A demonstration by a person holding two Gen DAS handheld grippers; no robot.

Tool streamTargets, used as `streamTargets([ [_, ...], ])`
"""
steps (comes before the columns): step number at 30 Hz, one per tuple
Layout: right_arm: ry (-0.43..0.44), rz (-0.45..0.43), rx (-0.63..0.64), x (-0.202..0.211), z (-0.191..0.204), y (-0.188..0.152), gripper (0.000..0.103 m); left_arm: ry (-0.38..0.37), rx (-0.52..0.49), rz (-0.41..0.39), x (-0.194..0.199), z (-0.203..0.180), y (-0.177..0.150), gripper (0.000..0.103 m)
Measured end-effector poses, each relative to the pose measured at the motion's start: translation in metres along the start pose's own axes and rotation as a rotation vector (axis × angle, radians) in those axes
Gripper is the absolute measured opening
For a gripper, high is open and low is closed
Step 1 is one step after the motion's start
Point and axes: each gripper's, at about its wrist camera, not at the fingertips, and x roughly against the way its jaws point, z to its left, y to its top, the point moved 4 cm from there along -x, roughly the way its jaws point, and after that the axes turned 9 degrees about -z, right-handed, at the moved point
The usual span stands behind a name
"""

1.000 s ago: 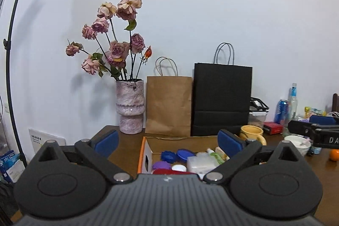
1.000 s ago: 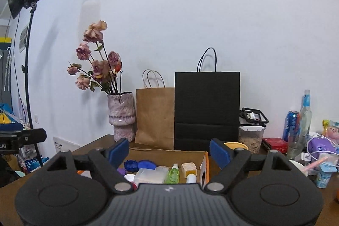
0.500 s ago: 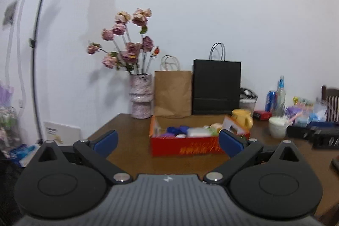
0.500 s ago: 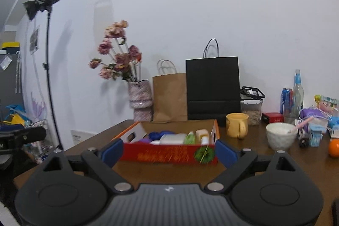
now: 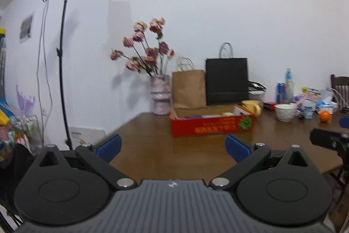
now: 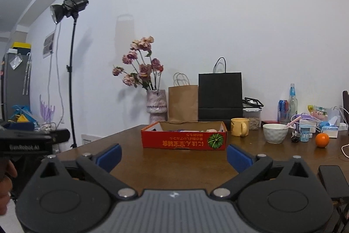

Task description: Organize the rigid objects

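A red cardboard box (image 6: 184,141) with several small items inside sits on the brown table (image 6: 174,165), well beyond both grippers. In the left wrist view the same box (image 5: 211,127) lies right of centre. My left gripper (image 5: 172,146) is open, nothing between its blue pads. My right gripper (image 6: 173,156) has its jaws opening wide, and they are empty. The right gripper (image 5: 329,141) shows at the right edge of the left wrist view. The left gripper (image 6: 32,141) shows at the left edge of the right wrist view, with a hand below it.
A vase of dried roses (image 6: 156,105), a brown paper bag (image 6: 182,103) and a black bag (image 6: 219,97) stand at the wall. A yellow mug (image 6: 239,126), white bowl (image 6: 275,133), orange (image 6: 322,140), bottles and clutter fill the right. A black object (image 6: 332,180) lies near right. A light stand (image 6: 70,71) rises left.
Both grippers have pulled back from above the box and sunk a little, so the box now looks small and far. The right gripper's jaws have spread wider.
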Motion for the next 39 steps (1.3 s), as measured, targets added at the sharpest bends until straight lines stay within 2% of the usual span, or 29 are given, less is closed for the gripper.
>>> streamTargets([
  [3, -0.010, -0.001, 0.000, 0.001, -0.001, 0.003, 0.103, -0.045, 0.001, 0.039, -0.002, -0.005, -0.003, 0.103],
  [9, -0.002, 0.032, -0.016, -0.006, -0.002, -0.002, 0.103, -0.044, 0.014, 0.034, -0.001, -0.006, -0.004, 0.103],
  [39, -0.001, 0.026, -0.004, -0.007, 0.000, 0.000, 0.103, -0.041, 0.018, 0.026, 0.000, -0.004, -0.004, 0.103],
])
